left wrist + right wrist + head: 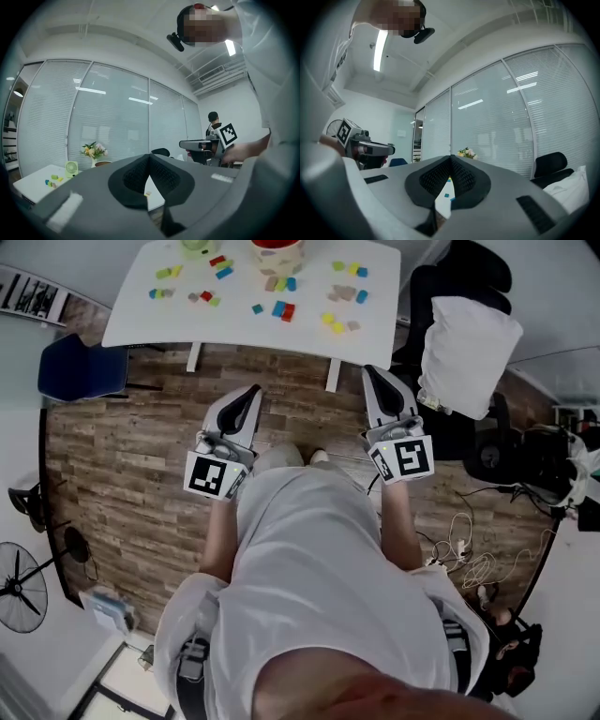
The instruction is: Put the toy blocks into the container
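Note:
Small coloured toy blocks (281,309) lie scattered over the white table (141,320) at the top of the head view. Among them at the far edge stands the cream container (277,254) with red inside. I stand back from the table over the wood floor. My left gripper (251,395) and right gripper (375,376) are held close to my body, pointing toward the table, well short of it. Both are shut with nothing in them: the left gripper (150,159) and the right gripper (450,161) each show pads meeting at the tip. Some blocks (54,178) show far off.
A blue chair (80,367) stands left of the table. A black chair with a white pillow (466,352) is at the right. A floor fan (19,582) is at the far left, cables (469,563) lie at the right. A small green fan (197,247) sits on the table.

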`<act>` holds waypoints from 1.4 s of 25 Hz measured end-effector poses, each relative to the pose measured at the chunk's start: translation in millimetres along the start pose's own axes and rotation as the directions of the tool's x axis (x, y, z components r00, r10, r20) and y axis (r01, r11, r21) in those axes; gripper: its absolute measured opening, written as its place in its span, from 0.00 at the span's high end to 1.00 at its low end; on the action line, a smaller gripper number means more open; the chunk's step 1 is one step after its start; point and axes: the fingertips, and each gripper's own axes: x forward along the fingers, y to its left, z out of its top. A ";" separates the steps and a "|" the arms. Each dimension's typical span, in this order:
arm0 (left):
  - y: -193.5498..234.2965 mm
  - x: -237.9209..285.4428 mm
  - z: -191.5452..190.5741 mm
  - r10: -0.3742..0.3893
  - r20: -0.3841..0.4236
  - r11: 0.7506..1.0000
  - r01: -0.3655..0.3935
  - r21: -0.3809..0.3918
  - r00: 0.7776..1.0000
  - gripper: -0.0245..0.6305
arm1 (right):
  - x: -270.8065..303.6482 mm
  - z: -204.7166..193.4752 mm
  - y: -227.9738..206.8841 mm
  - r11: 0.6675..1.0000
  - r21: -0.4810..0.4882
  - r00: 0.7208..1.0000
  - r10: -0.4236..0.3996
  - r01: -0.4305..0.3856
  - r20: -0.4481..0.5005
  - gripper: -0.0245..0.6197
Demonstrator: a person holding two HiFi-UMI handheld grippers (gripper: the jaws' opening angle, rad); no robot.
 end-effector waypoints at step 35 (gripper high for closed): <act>290.8 211.8 -9.1 0.019 0.090 0.998 -0.013 -0.064 0.996 0.96 | 314.7 -72.6 -159.5 0.981 -0.175 0.958 -0.130 0.087 -0.254 0.96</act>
